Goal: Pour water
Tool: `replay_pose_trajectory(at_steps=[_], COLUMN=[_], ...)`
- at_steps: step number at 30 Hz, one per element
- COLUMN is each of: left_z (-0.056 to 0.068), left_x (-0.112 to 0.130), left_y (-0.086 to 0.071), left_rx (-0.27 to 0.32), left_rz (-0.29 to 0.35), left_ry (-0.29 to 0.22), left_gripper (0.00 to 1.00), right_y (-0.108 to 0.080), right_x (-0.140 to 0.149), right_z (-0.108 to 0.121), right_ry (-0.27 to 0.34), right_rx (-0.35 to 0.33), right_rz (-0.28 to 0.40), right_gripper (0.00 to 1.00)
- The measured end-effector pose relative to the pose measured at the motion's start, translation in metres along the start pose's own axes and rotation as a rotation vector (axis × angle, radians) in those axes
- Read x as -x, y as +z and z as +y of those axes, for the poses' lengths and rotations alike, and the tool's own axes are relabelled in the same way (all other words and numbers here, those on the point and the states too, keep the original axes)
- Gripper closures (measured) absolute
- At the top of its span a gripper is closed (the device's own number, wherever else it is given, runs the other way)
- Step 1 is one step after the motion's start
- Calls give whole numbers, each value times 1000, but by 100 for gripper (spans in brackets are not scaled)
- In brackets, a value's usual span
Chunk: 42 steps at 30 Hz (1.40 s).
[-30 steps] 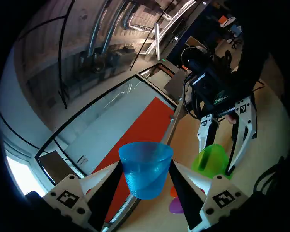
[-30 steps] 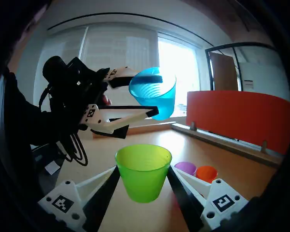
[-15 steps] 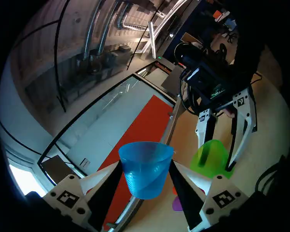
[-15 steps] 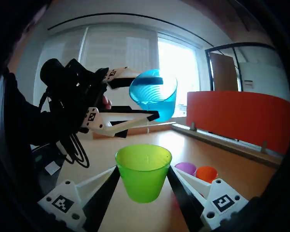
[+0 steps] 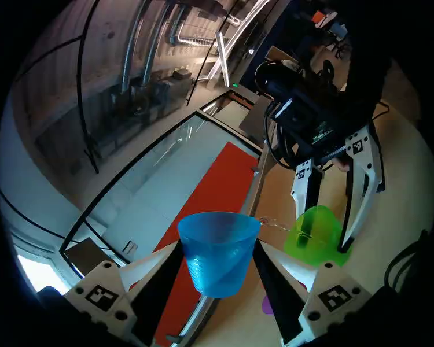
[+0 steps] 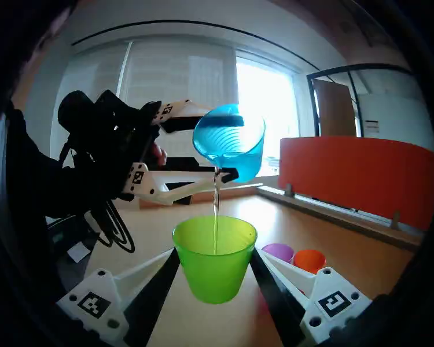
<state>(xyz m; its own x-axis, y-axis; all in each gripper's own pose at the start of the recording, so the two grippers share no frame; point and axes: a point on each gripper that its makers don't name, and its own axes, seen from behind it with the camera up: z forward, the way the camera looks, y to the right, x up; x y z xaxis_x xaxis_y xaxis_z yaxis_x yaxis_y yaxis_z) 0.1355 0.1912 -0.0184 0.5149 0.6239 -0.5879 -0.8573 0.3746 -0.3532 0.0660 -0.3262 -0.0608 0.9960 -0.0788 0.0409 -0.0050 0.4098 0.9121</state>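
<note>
Altogether four cups: blue (image 6: 228, 141), green (image 6: 215, 269), purple (image 6: 278, 251), orange (image 6: 308, 259).

purple cup (image 6: 278, 250) beside orange cup (image 6: 308, 258) on wooden table (image 6: 344, 237) | red partition (image 6: 356, 173) behind | bright window (image 6: 263, 98)

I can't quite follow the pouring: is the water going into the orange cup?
No, the thin stream from the tilted blue cup falls into the green cup; the orange cup stands apart.

Looks like an open-plan office: red desk divider (image 6: 356, 173) on a wooden worktop (image 6: 344, 237), glass partition walls (image 5: 159, 173) in black frames, big bright window (image 6: 263, 98), bare ceiling pipes (image 5: 127, 58).
</note>
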Motion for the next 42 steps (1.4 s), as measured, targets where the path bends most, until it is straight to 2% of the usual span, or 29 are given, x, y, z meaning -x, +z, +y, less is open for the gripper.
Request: replay_pose_trajectory(at_steps=[18, 42], left_z=[1, 2], left_x=[-3, -4], left_y=[0, 1], left_rx=[3, 9], left_rz=[3, 8], left_ry=[33, 52], left_gripper=[17, 17], right_y=[-1, -3], right_x=[0, -2], right_z=[0, 0], right_ry=[-7, -7], right_rx=[-2, -3], right_rz=[3, 8], right_gripper=[13, 13])
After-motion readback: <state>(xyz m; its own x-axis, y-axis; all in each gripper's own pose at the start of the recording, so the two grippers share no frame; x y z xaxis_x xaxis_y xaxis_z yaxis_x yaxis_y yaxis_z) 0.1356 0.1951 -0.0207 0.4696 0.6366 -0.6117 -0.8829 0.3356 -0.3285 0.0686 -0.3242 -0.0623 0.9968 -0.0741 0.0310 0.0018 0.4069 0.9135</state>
